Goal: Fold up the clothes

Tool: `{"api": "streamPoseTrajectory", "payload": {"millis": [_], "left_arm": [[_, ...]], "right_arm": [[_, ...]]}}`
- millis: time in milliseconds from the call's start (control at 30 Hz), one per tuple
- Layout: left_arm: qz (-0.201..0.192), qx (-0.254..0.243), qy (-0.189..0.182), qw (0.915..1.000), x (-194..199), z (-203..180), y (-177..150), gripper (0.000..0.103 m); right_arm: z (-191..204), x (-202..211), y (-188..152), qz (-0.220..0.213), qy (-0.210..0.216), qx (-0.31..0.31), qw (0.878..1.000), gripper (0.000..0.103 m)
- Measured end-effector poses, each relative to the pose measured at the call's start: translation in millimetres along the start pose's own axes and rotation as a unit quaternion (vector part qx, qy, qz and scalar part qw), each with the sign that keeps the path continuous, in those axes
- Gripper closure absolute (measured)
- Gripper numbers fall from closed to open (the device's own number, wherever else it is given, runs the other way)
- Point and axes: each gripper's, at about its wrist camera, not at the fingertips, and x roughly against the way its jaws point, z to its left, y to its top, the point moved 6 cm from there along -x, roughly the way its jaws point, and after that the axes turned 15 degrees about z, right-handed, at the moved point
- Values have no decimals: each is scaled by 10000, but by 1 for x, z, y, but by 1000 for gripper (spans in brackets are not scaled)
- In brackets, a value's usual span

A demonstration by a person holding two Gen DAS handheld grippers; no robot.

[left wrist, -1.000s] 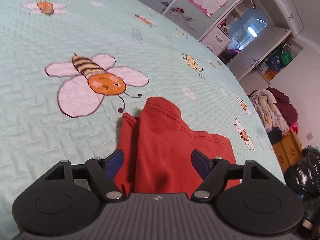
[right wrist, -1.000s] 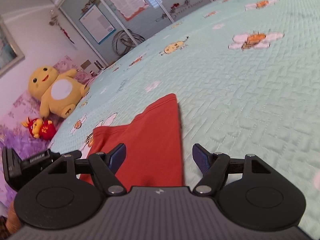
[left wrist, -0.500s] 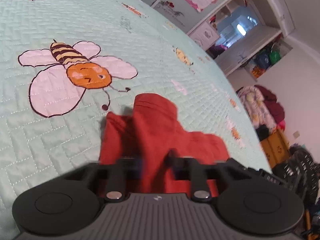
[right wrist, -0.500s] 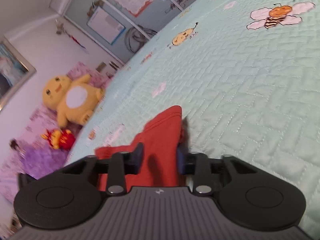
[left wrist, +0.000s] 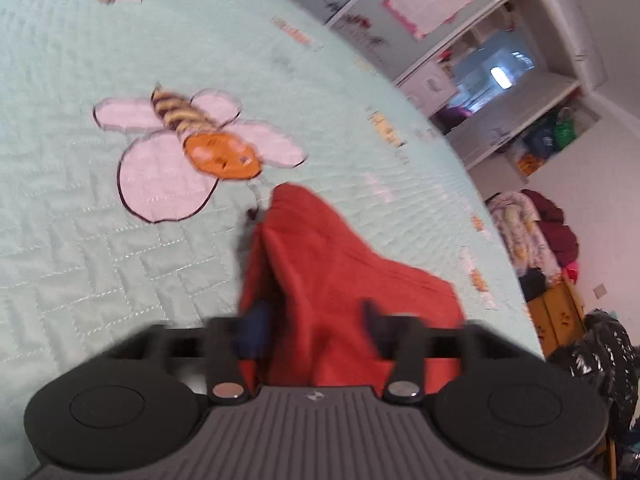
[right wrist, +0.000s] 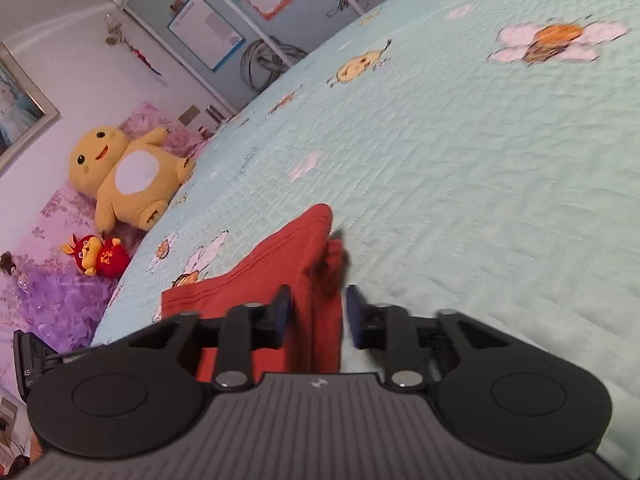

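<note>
A rust-red garment [left wrist: 320, 248] lies partly folded on the mint quilted bedspread [left wrist: 80, 240], its near end bunched into a raised ridge. My left gripper [left wrist: 314, 320] straddles that ridge; its jaws are opening and stand wide, with cloth between them and the pads off it. In the right wrist view the same garment [right wrist: 288, 256] runs away from me, with stitched hems and a crumpled fold at its right edge. My right gripper [right wrist: 316, 308] has a strip of this cloth between its jaws, which are opening, and a gap shows by the right pad.
Bee and flower prints [left wrist: 192, 152] dot the bedspread. A yellow plush toy [right wrist: 128, 176] and a small red one [right wrist: 96, 256] sit at the bed's left side. A heap of clothes [left wrist: 532, 232] and shelves [left wrist: 500, 80] stand beyond the right edge.
Both grippers went from wide apart to pinched on the red cloth half a second ago, and have spread again. The cloth by the left gripper now stands bunched higher.
</note>
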Motion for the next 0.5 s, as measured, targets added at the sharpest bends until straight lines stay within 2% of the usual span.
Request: {"api": "streamPoseTrajectory", "payload": {"millis": [133, 233, 367, 433, 500], "left_arm": [[163, -14, -97, 9998, 35, 0, -40, 31], [592, 312, -261, 9974, 51, 13, -91, 31], [519, 703, -549, 9947, 82, 16, -145, 31], [484, 909, -710, 9921, 92, 14, -159, 30], [542, 881, -749, 9918, 91, 10, -165, 29]], "right_arm": [[3, 52, -42, 127, 371, -177, 9991, 61], [9, 90, -87, 355, 623, -283, 9970, 58], [22, 122, -146, 597, 369, 21, 9975, 55], [24, 130, -167, 691, 397, 52, 9968, 55], [28, 135, -180, 658, 274, 231, 9972, 55]]}}
